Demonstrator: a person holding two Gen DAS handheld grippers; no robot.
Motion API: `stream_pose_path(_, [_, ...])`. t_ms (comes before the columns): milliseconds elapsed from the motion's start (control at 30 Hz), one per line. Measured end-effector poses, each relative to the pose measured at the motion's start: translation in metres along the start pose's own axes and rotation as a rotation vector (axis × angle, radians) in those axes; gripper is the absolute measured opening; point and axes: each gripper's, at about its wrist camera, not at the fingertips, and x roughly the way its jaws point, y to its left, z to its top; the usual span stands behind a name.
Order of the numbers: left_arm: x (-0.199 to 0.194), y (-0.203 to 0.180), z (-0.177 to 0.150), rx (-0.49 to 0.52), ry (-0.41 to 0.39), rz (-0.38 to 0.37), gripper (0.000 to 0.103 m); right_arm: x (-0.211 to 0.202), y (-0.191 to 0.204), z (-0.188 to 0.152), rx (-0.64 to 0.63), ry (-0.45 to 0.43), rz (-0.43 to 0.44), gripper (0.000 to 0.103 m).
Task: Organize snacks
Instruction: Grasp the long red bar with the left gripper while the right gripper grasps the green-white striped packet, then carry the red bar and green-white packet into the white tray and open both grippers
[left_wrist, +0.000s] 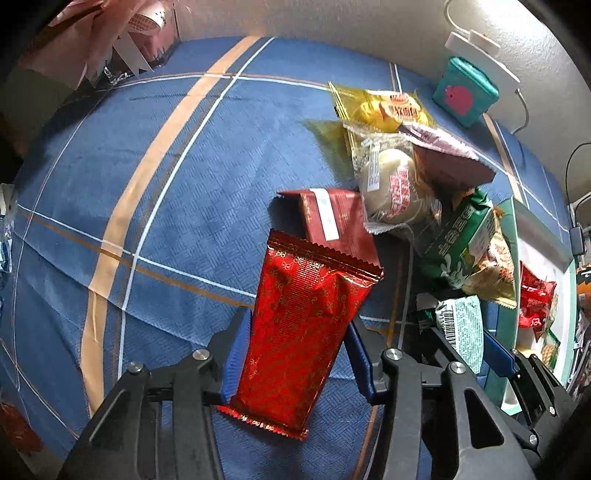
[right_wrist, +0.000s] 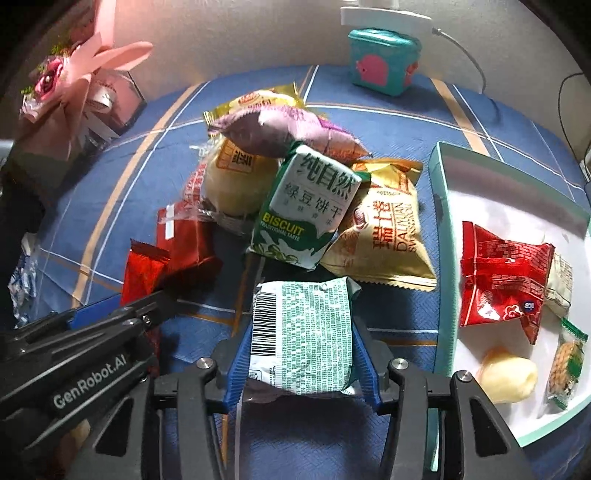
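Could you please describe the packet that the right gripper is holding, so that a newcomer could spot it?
Beside the teal-rimmed tray, below the snack pile, the right gripper clamps a green-and-white packet. Only it shows its barcode and fine print.

Black claw (right_wrist: 301, 373) frames, blue ribbed pads (right_wrist: 236, 369), silver screws, white GenRobot.AI lettering

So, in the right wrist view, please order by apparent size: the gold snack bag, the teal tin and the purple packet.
1. gold snack bag, largest.
2. purple packet and teal tin look similar; the tin stands farther from the camera, so their order is unsure.
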Motion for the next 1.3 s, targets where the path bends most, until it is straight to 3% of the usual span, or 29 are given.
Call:
stream_pose_path(267, [-0.033, 0.006, 0.001, -0.02, -0.047, -0.026, 0.048, -0.024, -0.01, 0.008, 0.024, -0.033, 0.039, 0.053])
stream_pose_path(633, [-0.088, 0.006, -0.003, -0.02, -0.171, -0.018, 0.048, -0.068, -0.021, 0.014, 0.035, -0.117, 0.079, 0.053])
stream_pose_path(933, [-0.095, -0.005, -0.001, -0.005, -0.213, -0.019, 0.048, -0.072, -0.033, 0.014, 0.07, -0.134, 0.07, 0.053])
stream_pose_path(1133, [-0.099, -0.03, 0.0, 0.035, -0.221, -0.047, 0.048, -0.08, -0.068, 0.017, 0.15, -0.15, 0.047, 0.053])
stream_pose_path(1300, [-0.104, -0.063, -0.004, 0.093, -0.223, -0.113, 0.048, -0.091, -0.117, 0.015, 0.26, -0.175, 0.002, 0.053])
